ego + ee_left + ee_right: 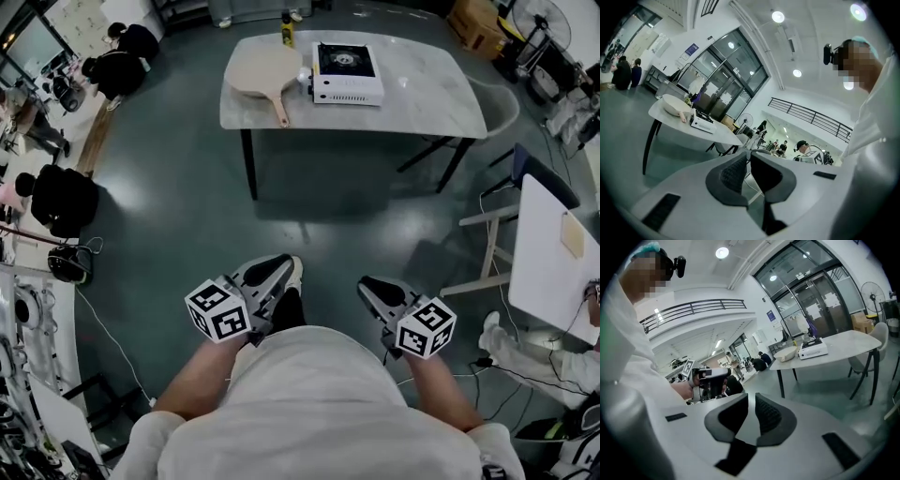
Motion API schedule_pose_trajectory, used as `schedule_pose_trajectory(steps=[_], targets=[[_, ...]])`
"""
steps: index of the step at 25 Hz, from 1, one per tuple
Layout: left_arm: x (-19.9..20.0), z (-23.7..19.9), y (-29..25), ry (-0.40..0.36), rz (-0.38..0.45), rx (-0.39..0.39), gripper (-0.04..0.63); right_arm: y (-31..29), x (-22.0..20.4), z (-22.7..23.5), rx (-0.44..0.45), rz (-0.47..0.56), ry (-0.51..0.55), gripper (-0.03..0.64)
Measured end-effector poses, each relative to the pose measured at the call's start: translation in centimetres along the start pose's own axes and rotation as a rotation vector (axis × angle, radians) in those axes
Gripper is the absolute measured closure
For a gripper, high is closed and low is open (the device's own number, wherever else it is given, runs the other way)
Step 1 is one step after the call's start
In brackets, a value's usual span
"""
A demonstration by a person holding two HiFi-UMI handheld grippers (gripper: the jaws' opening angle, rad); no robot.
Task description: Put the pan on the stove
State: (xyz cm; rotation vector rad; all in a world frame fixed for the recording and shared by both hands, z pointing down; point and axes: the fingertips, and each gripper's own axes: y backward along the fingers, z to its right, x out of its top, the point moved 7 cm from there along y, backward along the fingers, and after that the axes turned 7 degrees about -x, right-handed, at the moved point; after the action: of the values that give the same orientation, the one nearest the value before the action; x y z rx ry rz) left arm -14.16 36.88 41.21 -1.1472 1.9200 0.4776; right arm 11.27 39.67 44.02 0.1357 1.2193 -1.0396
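Cream-coloured and round, the pan lies on the pale marble surface far ahead of you in the head view. Its handle points back toward you, and it sits just beside the left side of the white stove, not on it. A yellow bottle stands behind the pan near the far edge. You hold both tools low over the dark grey-green floor, well apart from that surface, with your left gripper and your right gripper pointing forward side by side in front of your body. In the left gripper view, your left gripper has its fingers clenched together with nothing between them. Beyond them the surface stands on dark legs, with the pan toward its left end and the stove next to it, and your right gripper shows off to the right. In the right gripper view, your right gripper has its fingers drawn together too, with only a thin slit between the ribbed pads, and they grip nothing. The pan and the stove sit side by side on the surface in the distance, and your left gripper shows at the left, held in your hand.
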Motion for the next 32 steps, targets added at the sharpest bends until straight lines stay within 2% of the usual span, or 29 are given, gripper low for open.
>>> schedule_pose_trajectory(steps=[9,13,17,23,27,32], targets=[[9.7,-11.0,-5.1,0.041,0.007,-0.067,0.572,-7.8,9.4,4.0,-0.083,-0.012,0.001,0.551],[12.9,-17.1,-6.8,0.093,0.016,-0.043,0.502,-11.0,12.5,5.8,-0.094,-0.013,-0.004,0.543],[14.4,-21.5,-8.5,0.162,0.054,0.028,0.468,-12.1,13.9,8.0,-0.078,-0.041,-0.016,0.541],[16.1,-27.3,-12.1,0.242,0.102,0.167,0.395,-12.3,17.7,14.8,-0.045,-0.045,0.007,0.541],[16.2,-31.2,-13.8,0.296,0.140,0.264,0.390,-11.9,19.7,19.7,-0.008,-0.049,0.025,0.541],[15.9,-36.6,-15.1,0.389,0.203,0.314,0.349,-12.4,20.6,23.6,0.016,-0.059,0.001,0.541]])
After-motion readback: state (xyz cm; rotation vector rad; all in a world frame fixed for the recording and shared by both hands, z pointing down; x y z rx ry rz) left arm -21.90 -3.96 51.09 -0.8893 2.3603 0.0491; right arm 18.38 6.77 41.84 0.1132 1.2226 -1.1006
